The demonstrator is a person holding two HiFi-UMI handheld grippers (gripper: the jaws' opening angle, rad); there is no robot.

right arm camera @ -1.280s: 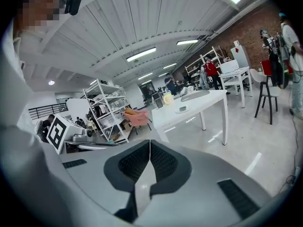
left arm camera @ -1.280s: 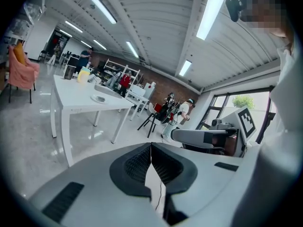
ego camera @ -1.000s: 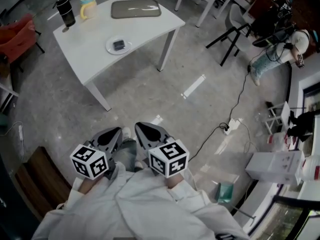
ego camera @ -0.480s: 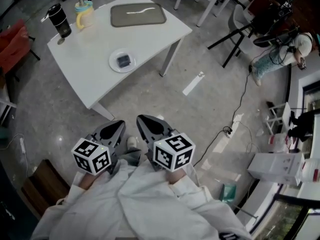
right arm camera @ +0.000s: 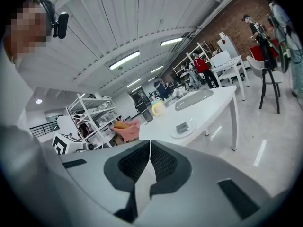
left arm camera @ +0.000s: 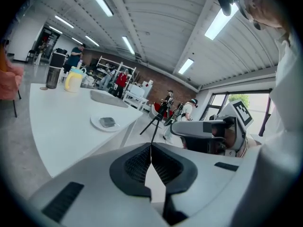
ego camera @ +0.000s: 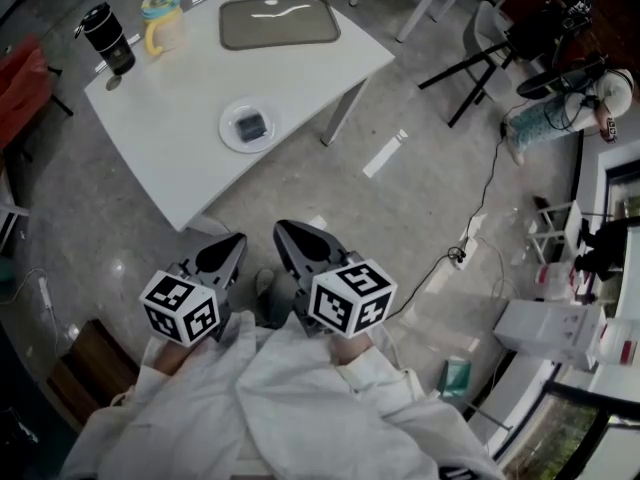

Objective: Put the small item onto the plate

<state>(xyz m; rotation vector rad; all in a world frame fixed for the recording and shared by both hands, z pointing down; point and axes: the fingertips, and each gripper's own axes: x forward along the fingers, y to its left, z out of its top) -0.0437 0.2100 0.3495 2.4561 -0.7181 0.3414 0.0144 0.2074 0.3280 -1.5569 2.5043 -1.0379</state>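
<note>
A small dark item (ego camera: 251, 125) lies on a white plate (ego camera: 232, 136) on the white table (ego camera: 190, 158); the plate with the item also shows in the left gripper view (left arm camera: 107, 123) and in the right gripper view (right arm camera: 182, 128). My left gripper (ego camera: 238, 240) and right gripper (ego camera: 281, 230) are held side by side over the floor, short of the table's near edge. Both point toward the table. The jaws of each are shut with nothing between them.
On the table stand a grey tray (ego camera: 278, 21), a yellow cup (ego camera: 161, 24) and a black tumbler (ego camera: 106, 38). A red chair (ego camera: 22, 78) is at the left, a power strip with cable (ego camera: 460, 256) on the floor at the right, and a person (ego camera: 560, 108) sits far right.
Both grippers and the camera have come closer to the table; the table and plate now sit lower and nearer in the head view. The jaws stay shut.
</note>
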